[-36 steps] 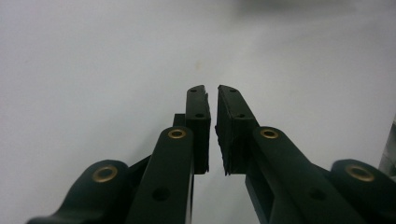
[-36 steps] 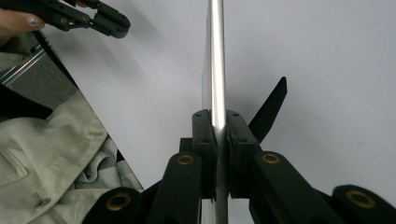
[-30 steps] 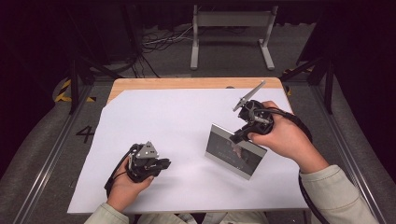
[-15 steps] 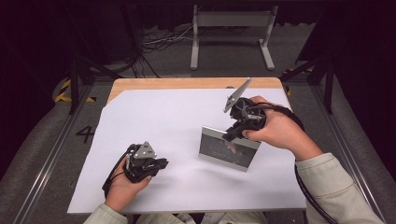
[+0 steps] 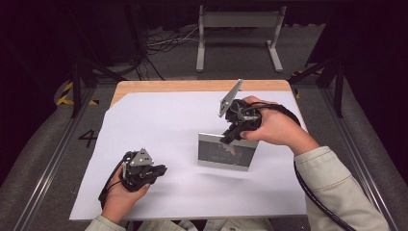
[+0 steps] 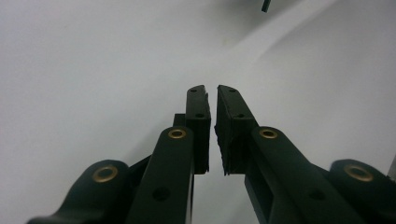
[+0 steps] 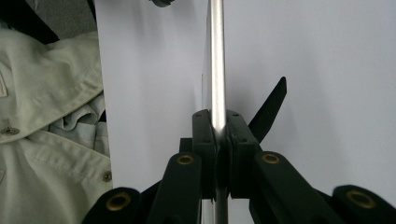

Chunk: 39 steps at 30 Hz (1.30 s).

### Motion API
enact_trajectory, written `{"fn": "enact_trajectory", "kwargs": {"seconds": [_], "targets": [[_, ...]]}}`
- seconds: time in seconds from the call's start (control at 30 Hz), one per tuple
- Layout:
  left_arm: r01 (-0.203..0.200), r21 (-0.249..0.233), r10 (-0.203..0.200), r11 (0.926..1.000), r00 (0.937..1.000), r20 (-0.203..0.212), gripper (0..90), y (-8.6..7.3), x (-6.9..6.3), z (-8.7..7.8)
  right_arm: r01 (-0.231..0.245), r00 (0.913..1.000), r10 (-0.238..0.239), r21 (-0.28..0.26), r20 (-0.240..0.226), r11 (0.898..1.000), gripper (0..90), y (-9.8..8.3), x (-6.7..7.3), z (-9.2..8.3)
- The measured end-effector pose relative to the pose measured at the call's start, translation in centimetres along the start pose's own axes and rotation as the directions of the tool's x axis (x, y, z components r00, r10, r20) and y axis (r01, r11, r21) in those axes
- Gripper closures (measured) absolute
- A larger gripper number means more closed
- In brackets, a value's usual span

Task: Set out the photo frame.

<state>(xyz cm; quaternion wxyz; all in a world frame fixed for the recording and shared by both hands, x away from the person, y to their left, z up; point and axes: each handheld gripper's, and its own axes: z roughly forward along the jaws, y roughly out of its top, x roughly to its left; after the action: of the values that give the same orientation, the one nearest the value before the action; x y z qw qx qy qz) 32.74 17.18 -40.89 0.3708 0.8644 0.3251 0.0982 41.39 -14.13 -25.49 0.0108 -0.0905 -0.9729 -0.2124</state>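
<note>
My right gripper [image 5: 230, 138] is pinching the top edge of a silver picture frame [image 5: 225, 151], which stands up on the white sheet [image 5: 163, 120] near the middle of the table. In the right gripper view a black prop [image 7: 268, 109] sticks out behind the frame; I think it is the frame's stand, but I can't be sure. My left gripper [image 5: 161, 169] rests low on the sheet, well apart from the frame, its jaws nearly pressed together with nothing between them.

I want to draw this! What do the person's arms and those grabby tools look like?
Each of the tongs is black, with two flat jaws and small brass rivets: left tongs, right tongs. A grey three-cornered plate sits on top. Black cables trail back. The sleeves are pale beige, with buttons.
</note>
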Motion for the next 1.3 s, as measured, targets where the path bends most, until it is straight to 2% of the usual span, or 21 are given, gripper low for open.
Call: {"fn": "enact_trajectory", "kwargs": {"seconds": [0.17, 0.27, 0.43, 0.53, 0.93, 1.1, 1.3], "targets": [[0.014, 0.000, -0.014, 0.9999, 0.9998, -0.011, 83.8, -0.5, 0.1, -0.4, 0.037, 0.9993, -0.037, -0.007, -0.011, 0.999, 84.7, 0.5, -0.6, 0.3], [0.020, 0.000, -0.020, 0.9998, 0.9996, -0.018, 83.8, -0.8, 0.1, -0.7, 0.041, 0.9990, -0.042, -0.005, -0.016, 0.999, 84.7, 0.6, -0.7, 0.5], [0.035, -0.003, -0.035, 0.9994, 0.9990, -0.027, 83.7, -1.1, 0.2, -1.0, 0.103, 0.9941, -0.103, 0.008, -0.036, 0.995, 84.7, 1.1, -1.1, 1.4], [0.036, -0.005, -0.036, 0.9993, 0.9989, -0.028, 83.8, -1.2, 0.1, -1.1, 0.119, 0.9920, -0.119, 0.013, -0.043, 0.993, 84.7, 1.2, -1.3, 1.7], [0.036, -0.003, -0.037, 0.9993, 0.9990, -0.026, 83.4, -1.2, 0.1, -1.0, 0.126, 0.9890, -0.123, 0.035, -0.082, 0.991, 84.6, 1.4, -2.1, 3.5], [0.035, -0.002, -0.035, 0.9994, 0.9991, -0.024, 83.1, -1.2, 0.1, -0.9, 0.132, 0.9892, -0.129, 0.042, -0.071, 0.990, 84.6, 1.4, -2.1, 4.0], [0.027, 0.000, -0.027, 0.9996, 0.9994, -0.019, 82.4, -1.1, 0.1, -0.8, 0.124, 0.9909, -0.122, 0.026, -0.055, 0.992, 83.9, 1.2, -2.5, 4.0]]}}
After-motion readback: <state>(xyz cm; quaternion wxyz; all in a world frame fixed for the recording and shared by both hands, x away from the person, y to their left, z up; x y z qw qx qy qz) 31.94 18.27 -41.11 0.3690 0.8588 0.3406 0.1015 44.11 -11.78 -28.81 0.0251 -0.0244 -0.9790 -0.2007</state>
